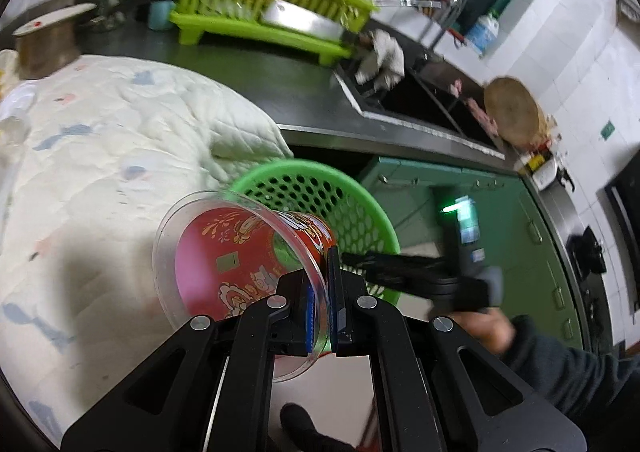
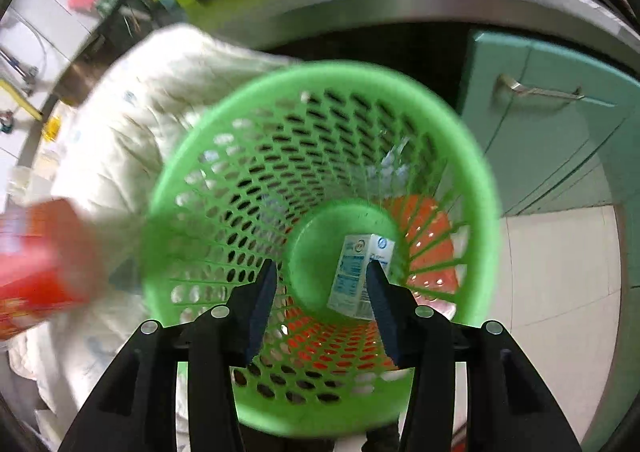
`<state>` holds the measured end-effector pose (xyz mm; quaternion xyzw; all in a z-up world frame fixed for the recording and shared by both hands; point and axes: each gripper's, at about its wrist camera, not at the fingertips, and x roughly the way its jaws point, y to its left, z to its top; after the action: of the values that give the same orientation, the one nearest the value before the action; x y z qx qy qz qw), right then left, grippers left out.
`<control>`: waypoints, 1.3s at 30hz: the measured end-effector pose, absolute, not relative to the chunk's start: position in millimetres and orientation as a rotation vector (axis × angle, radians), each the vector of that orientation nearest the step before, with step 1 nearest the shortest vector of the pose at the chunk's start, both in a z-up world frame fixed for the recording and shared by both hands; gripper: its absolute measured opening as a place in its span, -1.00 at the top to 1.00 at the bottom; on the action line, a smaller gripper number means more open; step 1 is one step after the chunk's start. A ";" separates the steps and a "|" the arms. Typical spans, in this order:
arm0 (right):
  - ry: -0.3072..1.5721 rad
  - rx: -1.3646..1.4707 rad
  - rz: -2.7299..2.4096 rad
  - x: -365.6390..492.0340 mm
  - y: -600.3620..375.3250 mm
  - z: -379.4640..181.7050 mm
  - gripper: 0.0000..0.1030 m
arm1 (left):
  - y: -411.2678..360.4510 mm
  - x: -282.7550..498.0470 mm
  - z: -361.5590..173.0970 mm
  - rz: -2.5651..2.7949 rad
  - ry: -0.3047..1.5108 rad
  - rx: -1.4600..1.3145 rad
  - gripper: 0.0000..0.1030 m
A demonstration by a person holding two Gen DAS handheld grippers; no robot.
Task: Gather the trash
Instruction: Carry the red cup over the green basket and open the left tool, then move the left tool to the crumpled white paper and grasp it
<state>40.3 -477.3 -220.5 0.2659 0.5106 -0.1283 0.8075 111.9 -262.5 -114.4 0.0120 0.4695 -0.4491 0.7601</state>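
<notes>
Kitchen counter draped in a quilt (image 1: 120, 140): left gripper (image 1: 324, 292) pinches a red-lined clear cup (image 1: 240, 252) beside the green basket (image 2: 460, 132); right gripper (image 2: 320, 292) gapes empty above a binned carton (image 2: 358, 276).

The green basket's (image 2: 320, 188) mouth gapes open, quilt (image 2: 132, 100) crowding its left rim.

A lime dish rack (image 1: 260, 8) sits on the counter (image 1: 256, 68) beside a quilted cloth (image 1: 120, 140).
</notes>
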 end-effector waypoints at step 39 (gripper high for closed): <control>0.853 0.400 -0.133 10.3 -418.4 -92.6 -0.15 | -196.7 116.3 -101.4 -0.760 0.998 -0.026 0.32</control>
<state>10.3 -418.4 -92.6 0.1928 0.4106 -0.0641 0.8889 116.3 -196.7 -101.4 -0.0122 0.4670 -0.3558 0.8094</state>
